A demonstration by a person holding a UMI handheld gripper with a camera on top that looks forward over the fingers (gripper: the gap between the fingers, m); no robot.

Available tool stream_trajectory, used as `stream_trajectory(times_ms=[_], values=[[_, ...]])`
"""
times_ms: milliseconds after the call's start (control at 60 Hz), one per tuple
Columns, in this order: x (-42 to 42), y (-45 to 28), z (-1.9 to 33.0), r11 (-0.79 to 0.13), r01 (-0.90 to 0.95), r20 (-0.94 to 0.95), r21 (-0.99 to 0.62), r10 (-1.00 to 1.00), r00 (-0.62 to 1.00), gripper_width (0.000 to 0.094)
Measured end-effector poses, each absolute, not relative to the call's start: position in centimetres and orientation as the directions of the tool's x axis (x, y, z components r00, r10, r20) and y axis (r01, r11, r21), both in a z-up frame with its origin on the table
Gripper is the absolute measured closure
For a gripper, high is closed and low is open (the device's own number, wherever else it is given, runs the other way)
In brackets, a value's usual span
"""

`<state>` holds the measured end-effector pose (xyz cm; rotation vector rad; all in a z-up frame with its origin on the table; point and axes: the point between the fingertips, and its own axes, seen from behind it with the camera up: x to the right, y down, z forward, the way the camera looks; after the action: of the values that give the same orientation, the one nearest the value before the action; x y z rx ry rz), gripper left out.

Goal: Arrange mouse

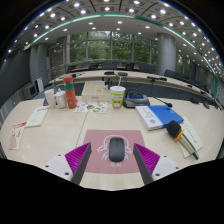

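The gripper (112, 163) is held wide open, its two fingers spread with the magenta pads (77, 157) facing inward, and the grey computer mouse (116, 149) lies between them with a clear gap at either side. The mouse rests on a pink mouse mat (97, 136) that sits at the near edge of the light wooden desk (60, 132), its long axis pointing away from the fingers. Beyond the mat, toward the far edge of the desk, stands a paper cup (118, 96) with a green band, and to its left a cluster of bottles and containers (63, 94), one of them orange-red. Loose papers (95, 105) lie between that cluster and the cup. At the desk's right side a blue folder or book (157, 115) lies flat, and nearer the right corner is a dark object (176, 130) that may be a case or a stapler, too small to tell. At the left edge a notebook (33, 118) lies open. Behind the desk are office chairs (112, 76) and large windows (110, 48).
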<state>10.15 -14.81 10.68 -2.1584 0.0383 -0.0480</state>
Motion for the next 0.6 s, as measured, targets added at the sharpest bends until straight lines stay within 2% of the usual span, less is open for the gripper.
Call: stream_trajectory(times_ms=[250,433,600], values=[[5.7,-29.0,18.9,-0.495,0.029,0.075,-0.869,-0.074,0.994,0.0081],[2.9,-37.5,21.2,-0.498,0.033,0.083,-0.867,-0.079,0.993,0.0082],[2.4,-41.1,21.7,-0.501,0.025,0.088,-0.865,-0.102,0.991,0.008]])
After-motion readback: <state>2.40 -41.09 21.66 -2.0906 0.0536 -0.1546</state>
